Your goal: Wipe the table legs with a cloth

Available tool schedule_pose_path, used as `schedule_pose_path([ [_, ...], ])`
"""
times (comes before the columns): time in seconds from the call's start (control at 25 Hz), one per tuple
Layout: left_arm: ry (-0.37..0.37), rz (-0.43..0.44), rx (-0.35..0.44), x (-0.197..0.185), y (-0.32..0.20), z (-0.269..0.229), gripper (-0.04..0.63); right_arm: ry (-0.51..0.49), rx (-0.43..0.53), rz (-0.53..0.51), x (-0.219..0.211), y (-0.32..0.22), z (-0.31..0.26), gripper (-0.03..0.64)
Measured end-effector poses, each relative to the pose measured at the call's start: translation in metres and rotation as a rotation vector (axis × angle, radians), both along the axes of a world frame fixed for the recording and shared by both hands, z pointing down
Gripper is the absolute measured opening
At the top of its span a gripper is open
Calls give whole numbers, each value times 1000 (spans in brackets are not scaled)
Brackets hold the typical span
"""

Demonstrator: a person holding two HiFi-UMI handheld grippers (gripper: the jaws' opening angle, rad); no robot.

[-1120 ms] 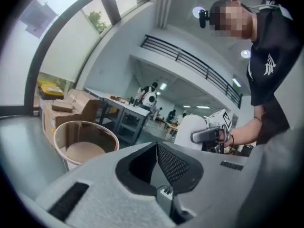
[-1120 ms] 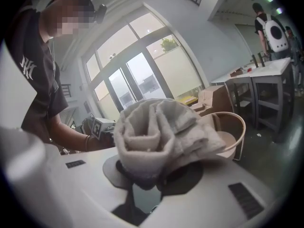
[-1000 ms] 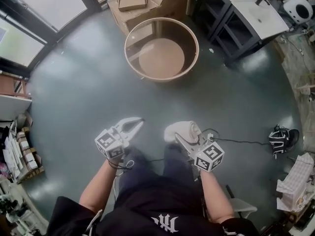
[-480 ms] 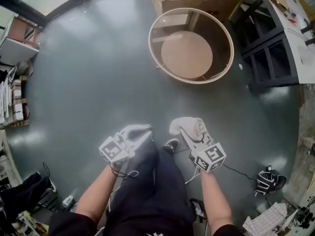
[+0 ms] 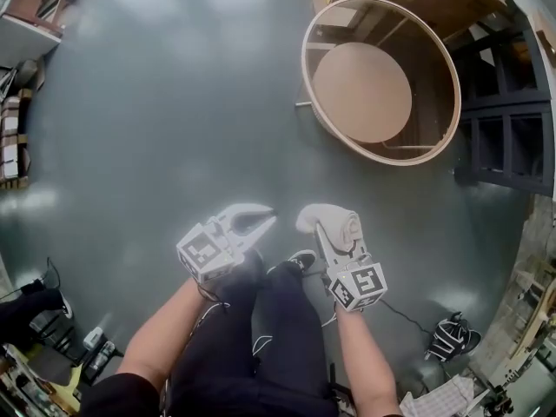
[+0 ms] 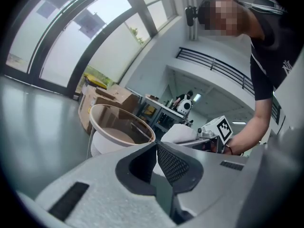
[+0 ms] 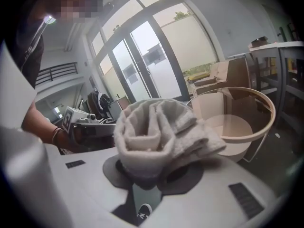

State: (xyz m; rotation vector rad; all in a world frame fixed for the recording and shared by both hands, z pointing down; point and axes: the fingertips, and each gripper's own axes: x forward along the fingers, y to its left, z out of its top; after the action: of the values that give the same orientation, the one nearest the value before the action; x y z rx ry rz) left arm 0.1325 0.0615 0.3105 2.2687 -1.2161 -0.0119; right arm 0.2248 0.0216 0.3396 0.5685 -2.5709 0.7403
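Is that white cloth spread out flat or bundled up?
Bundled up: the cloth sits rolled in thick folds, clamped in the right gripper.

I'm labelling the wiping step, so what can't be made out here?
Table legs: head view, mostly hidden under the round table; left gripper view, the left gripper's body covers its base.
Fingers' hold on the cloth: right gripper view, folds cover it.
Black shelving: head view, cut by the right edge.

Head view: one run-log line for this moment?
left gripper: jaws shut, empty | right gripper: jaws shut on rolled white terry cloth | round wood-rimmed glass-top table: ahead, untouched
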Motion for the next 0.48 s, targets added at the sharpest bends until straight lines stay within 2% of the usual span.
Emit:
schedule_pose_path([
  [0.28, -76, 6, 33, -68, -26, 0, 8, -17, -25, -8, -71, -2, 23, 87],
  [0.48, -94, 6, 46, -114, -62, 1, 8, 17, -13, 24, -99, -20, 37, 87],
])
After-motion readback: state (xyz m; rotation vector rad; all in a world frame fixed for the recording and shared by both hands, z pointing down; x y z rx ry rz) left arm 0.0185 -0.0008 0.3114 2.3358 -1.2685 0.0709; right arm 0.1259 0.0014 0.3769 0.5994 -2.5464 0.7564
